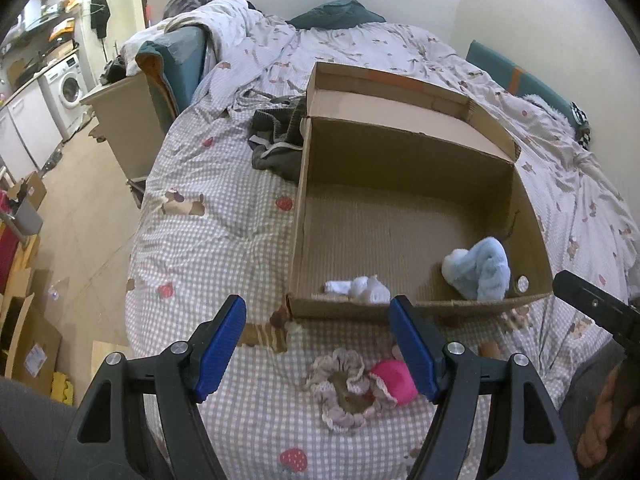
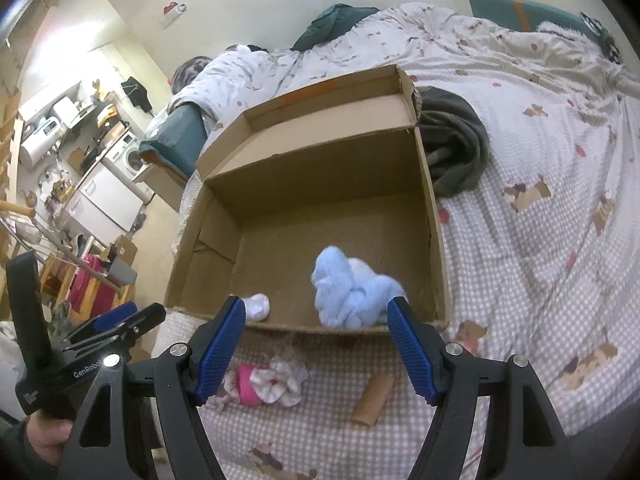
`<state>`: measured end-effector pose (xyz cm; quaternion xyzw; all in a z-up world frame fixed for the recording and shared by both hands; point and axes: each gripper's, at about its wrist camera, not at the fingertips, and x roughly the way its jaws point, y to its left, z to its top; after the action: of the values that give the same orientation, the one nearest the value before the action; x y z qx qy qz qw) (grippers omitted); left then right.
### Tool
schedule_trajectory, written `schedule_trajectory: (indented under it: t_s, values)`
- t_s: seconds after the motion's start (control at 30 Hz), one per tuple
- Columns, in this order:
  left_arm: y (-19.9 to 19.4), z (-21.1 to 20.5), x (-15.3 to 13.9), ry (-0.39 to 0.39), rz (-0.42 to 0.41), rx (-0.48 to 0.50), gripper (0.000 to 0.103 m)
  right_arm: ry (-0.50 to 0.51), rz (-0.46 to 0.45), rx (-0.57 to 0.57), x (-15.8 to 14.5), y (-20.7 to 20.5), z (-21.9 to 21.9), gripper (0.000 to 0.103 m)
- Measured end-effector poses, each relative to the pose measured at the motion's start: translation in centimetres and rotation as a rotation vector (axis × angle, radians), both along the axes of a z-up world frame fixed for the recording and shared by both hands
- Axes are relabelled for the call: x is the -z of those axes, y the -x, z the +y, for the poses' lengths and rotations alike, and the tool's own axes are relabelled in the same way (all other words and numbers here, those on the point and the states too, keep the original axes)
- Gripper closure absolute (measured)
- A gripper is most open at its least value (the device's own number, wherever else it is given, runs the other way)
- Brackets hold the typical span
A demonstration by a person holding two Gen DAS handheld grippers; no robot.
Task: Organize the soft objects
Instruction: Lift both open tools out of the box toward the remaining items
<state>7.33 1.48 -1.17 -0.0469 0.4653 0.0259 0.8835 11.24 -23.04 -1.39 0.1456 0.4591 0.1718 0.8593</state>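
Observation:
An open cardboard box (image 1: pixel 400 168) (image 2: pixel 224 248) lies on the bed. Inside it are a light blue fluffy cloth (image 1: pixel 480 268) (image 2: pixel 348 292) and a small white sock (image 1: pixel 360 288) (image 2: pixel 256 306). In front of the box lie a frilly scrunchie (image 1: pixel 340 392) (image 2: pixel 280 384), a pink soft item (image 1: pixel 394 380) (image 2: pixel 246 388) and a brown roll (image 2: pixel 374 398). My left gripper (image 1: pixel 320 350) is open and empty above the scrunchie. My right gripper (image 2: pixel 316 350) is open and empty at the box's near edge.
The checked bedspread (image 1: pixel 208 240) covers the bed. A dark grey garment (image 1: pixel 276 136) (image 2: pixel 456 148) lies beside the box. A heaped duvet and teal pillows (image 1: pixel 336 16) sit at the far end. Floor, boxes and a washing machine (image 1: pixel 68 84) are to the left.

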Motion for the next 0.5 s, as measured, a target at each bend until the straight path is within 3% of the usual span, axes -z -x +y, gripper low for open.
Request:
schedule_trajectory:
  t_s: [0.37,0.5]
  values:
    - [2.1,0.9,0.6,0.035,0.043,-0.051,0.031,-0.030,0.039,0.004,0.4,2.2,0.1,0.026]
    - [2.1,1.6,1.8,0.051,0.091,-0.093,0.031,-0.041,0.120,0.025,1.9,2.0,0.0,0.026]
